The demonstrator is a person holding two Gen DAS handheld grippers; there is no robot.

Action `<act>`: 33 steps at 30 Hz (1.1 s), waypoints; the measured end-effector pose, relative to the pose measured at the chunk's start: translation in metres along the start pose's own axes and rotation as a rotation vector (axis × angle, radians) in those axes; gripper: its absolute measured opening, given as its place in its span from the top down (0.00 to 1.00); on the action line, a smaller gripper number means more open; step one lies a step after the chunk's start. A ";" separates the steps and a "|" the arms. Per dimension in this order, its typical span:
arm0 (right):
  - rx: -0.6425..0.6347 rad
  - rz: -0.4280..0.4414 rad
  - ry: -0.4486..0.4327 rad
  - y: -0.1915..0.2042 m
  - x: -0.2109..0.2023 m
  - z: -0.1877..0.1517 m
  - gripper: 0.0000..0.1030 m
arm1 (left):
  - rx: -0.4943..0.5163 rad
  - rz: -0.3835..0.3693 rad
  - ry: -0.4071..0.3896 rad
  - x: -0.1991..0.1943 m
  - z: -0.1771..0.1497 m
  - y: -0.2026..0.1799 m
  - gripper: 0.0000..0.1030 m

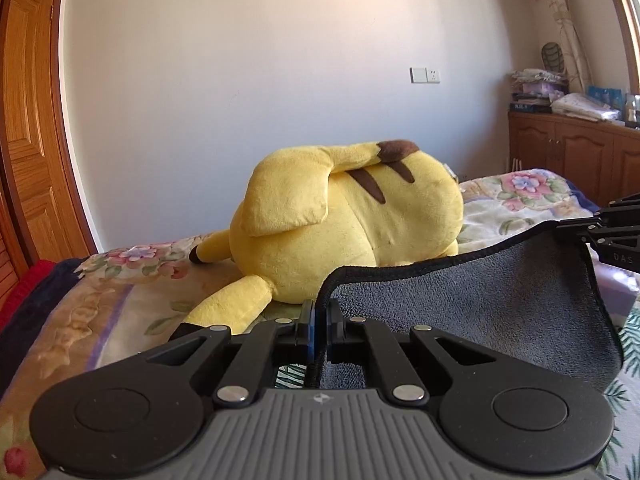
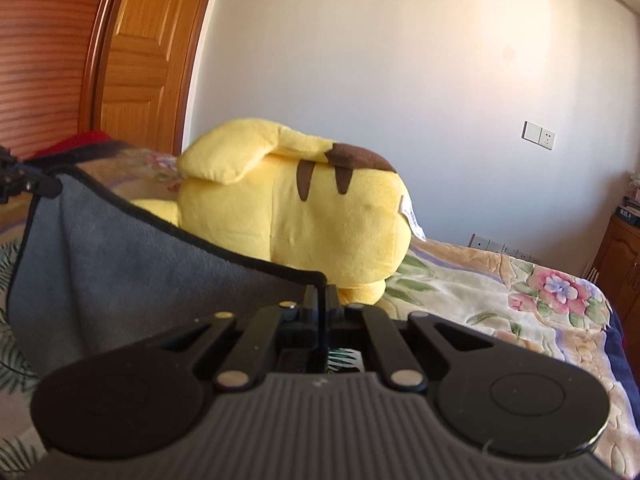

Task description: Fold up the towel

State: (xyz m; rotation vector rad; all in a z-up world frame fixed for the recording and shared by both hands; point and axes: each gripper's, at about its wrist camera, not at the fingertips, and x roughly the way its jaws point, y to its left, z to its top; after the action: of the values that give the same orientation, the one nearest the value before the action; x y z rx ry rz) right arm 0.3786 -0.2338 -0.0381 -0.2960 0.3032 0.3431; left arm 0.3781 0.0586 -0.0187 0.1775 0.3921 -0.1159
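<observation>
Bed (image 1: pixel 120 296) with floral blanket fills the lower scene; wooden door (image 1: pixel 28 120) at its far side, plain wall behind.

Yellow plush toy (image 1: pixel 352 224) lies on its side across the blanket, just beyond the work area. Likely a bystander, though close enough to catch a swung edge.

Grey towel (image 1: pixel 480 292), dark-bound hem, is lifted off the bed and hangs between the two grippers like a shallow sling, top hem sagging in the middle. Judged: raised by two adjacent corners so the free end drapes and can be laid over into a first fold.

Left gripper (image 1: pixel 320 320): jaws closed down to a thin slit, pinching one top corner of the towel; cloth trails off to its right.

Right gripper (image 2: pixel 320 300): jaws likewise nearly together, clamped on the other top corner; cloth runs leftward toward the partner gripper, seen at the frame edge.

Lower towel edge is out of view; whether it touches the bed, cannot tell.
</observation>
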 end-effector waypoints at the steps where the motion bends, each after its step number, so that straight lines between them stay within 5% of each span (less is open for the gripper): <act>1: -0.004 -0.001 0.005 0.000 0.003 -0.002 0.97 | 0.001 0.002 0.006 0.005 -0.001 -0.001 1.00; 16: 0.020 -0.018 0.113 0.004 0.051 -0.049 0.97 | -0.015 0.005 0.117 0.068 -0.036 -0.008 1.00; 26: 0.020 -0.015 0.150 0.006 0.060 -0.061 0.96 | 0.020 0.013 0.137 0.077 -0.040 -0.015 1.00; 29: 0.021 -0.018 0.164 0.007 0.060 -0.061 0.90 | 0.002 0.021 0.137 0.073 -0.042 -0.015 0.84; 33: 0.017 -0.014 0.183 0.007 0.050 -0.058 0.83 | 0.003 0.007 0.155 0.062 -0.044 -0.019 0.81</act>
State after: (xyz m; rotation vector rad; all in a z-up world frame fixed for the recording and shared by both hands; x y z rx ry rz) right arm 0.4071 -0.2324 -0.1094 -0.3137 0.4829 0.2997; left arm 0.4162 0.0435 -0.0863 0.1917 0.5457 -0.0959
